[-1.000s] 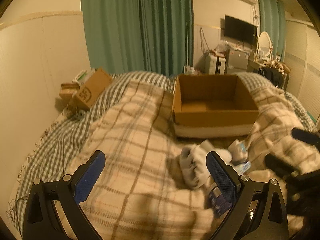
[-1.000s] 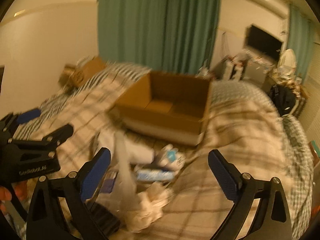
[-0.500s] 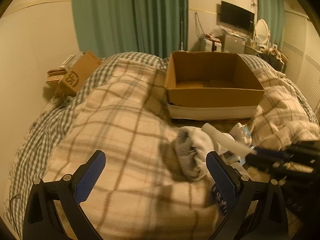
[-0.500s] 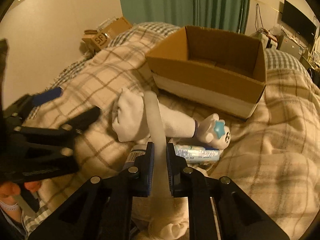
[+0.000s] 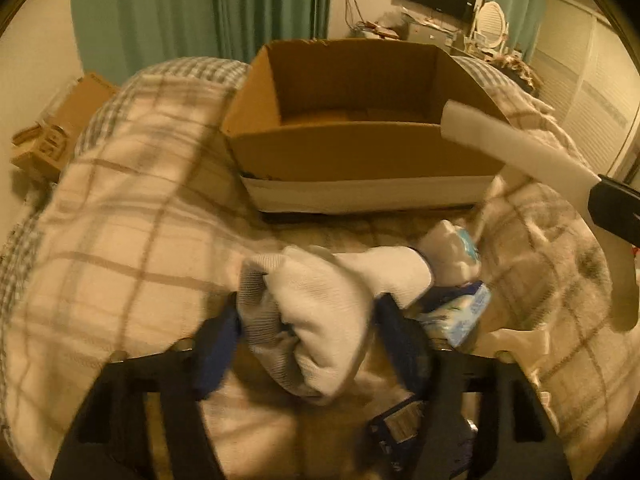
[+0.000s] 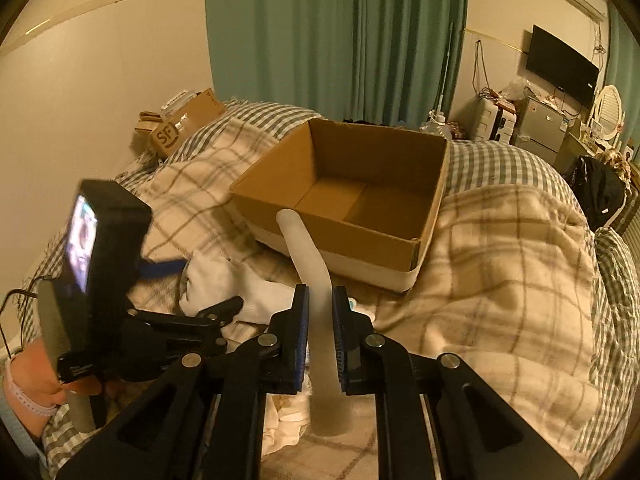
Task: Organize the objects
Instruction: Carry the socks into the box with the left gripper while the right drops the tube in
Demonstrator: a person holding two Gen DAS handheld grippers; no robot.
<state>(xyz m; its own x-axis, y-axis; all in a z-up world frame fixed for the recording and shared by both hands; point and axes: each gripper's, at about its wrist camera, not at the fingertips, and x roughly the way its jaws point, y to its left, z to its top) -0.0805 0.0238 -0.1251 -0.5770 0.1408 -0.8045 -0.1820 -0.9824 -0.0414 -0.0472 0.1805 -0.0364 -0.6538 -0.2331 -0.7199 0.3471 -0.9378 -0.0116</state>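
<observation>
An open, empty cardboard box point(image 5: 360, 148) point(image 6: 360, 234) sits on the plaid bed cover. In front of it lies a white sock bundle point(image 5: 316, 312) point(image 6: 208, 280). My left gripper point(image 5: 306, 336) straddles the bundle, and its jaws are closing with both blue pads against the bundle's sides. My right gripper point(image 6: 320, 292) is shut on a long white foam strip point(image 6: 306, 252), which is lifted off the bed and points at the box's near wall. In the left wrist view the foam strip point(image 5: 512, 148) crosses the box's right corner.
Beside the sock lie a rolled white sock with a blue star point(image 5: 456, 248), a light-blue tissue pack point(image 5: 460, 316) and a small dark-blue packet point(image 5: 400, 428). A brown SF carton point(image 6: 184, 124) sits by the wall. A person's hand point(image 6: 36, 384) holds the left gripper.
My left gripper dropped onto the sock bundle and its wide jaws narrowed around it. The right gripper closed on the foam strip, then raised it off the pile toward the box.
</observation>
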